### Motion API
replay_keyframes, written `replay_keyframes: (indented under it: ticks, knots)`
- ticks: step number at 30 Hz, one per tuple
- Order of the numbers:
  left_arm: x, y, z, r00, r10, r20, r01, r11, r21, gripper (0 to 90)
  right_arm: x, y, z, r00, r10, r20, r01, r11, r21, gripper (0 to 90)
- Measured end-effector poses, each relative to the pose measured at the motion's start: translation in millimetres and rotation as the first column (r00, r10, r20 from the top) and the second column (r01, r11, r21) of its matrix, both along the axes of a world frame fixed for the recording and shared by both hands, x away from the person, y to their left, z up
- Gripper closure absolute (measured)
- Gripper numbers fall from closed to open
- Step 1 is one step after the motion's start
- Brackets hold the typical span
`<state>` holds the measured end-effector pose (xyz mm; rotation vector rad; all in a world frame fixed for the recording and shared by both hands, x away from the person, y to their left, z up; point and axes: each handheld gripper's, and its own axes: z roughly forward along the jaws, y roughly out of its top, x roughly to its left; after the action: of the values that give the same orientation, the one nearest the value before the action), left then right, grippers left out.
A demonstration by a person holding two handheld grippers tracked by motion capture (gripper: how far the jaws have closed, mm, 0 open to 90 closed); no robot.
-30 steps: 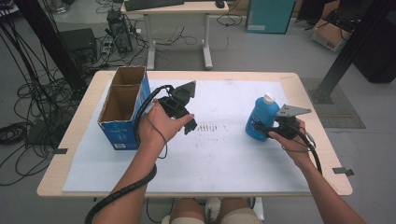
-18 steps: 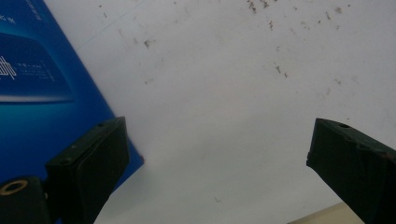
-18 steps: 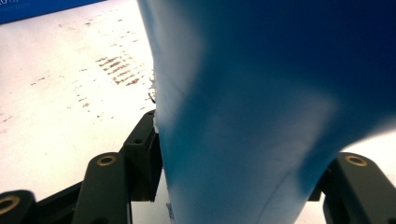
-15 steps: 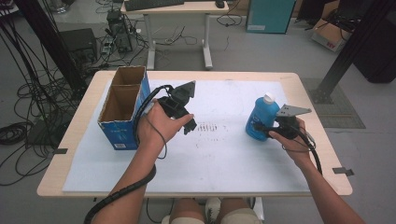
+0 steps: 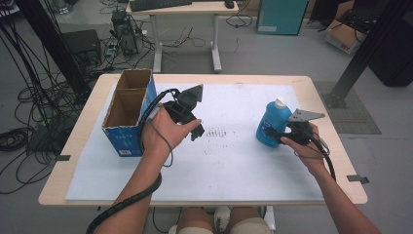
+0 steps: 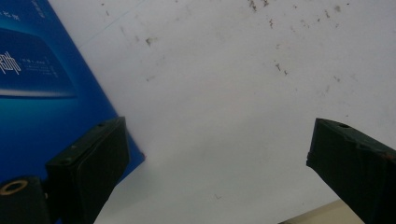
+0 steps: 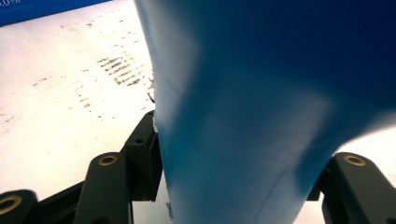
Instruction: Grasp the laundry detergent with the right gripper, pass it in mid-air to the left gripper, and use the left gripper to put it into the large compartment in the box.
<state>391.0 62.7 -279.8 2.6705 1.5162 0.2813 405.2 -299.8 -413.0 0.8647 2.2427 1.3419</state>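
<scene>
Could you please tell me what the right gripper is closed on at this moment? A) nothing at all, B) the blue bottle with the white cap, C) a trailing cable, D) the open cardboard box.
B: in the high view the right gripper meets the side of the blue bottle, and in the right gripper view its jaws press against both sides of the bottle's body.

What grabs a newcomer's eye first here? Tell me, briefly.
The blue bottle with a white cap, upright at the table's right, clamped between the right hand-held gripper's jaws. Next, the open blue cardboard box at the left, with the left hand-held gripper open beside it over the white table.
</scene>
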Motion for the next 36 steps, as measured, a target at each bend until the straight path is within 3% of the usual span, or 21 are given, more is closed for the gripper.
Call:
replay_keyframes:
  ticks: [36]
  knots:
    - [-1.5, -3.8, 3.1, 1.0, -0.008, 0.004, 0.008, 1.0, 0.004, 6.1, -0.5, -1.6, -0.8, 1.0, 0.001, 0.008, -0.001, 1.0, 0.005, 45.8]
